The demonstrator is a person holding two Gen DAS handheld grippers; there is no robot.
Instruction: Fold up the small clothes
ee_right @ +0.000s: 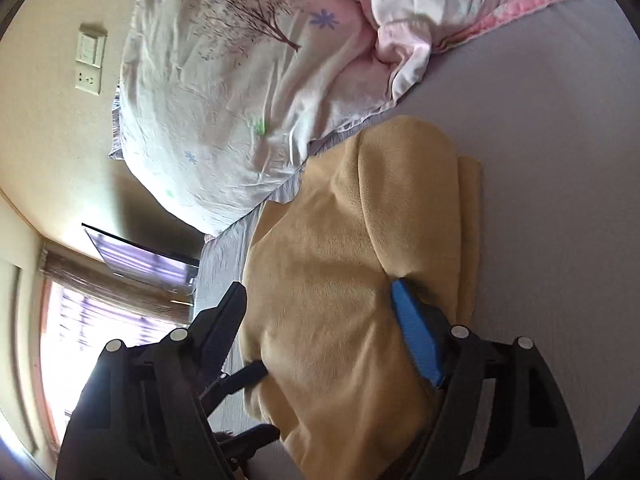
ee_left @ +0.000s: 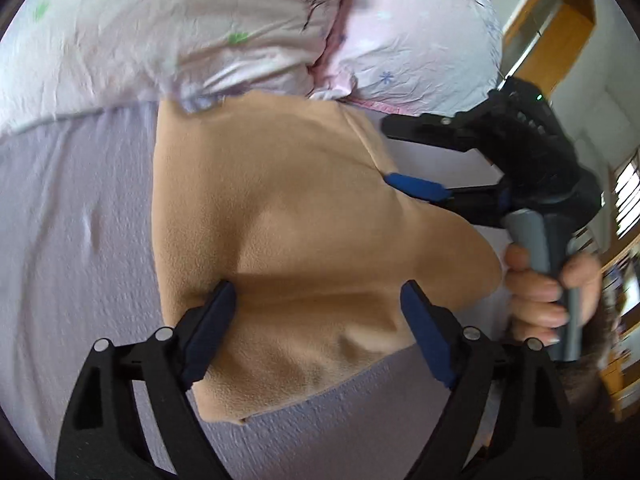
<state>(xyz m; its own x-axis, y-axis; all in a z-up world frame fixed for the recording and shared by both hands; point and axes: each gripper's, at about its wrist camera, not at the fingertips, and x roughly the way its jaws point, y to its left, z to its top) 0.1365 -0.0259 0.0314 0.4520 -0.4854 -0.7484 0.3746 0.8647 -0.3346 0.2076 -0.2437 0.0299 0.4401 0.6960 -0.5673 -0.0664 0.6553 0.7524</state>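
tan fleece garment (ee_left: 304,240) on lavender bed sheet (ee_left: 72,208), long axis running toward floral duvet (ee_left: 200,32) | left gripper (ee_left: 316,320) fingers spread, cloth between them, pinch unclear | right gripper (ee_right: 320,328) fingers wide around a fold, grip unclear | garment's near edge hidden

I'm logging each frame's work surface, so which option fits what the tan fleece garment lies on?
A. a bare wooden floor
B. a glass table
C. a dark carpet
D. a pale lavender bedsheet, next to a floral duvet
D: the tan fleece garment lies on a pale lavender bedsheet, with the bunched floral duvet just beyond it.
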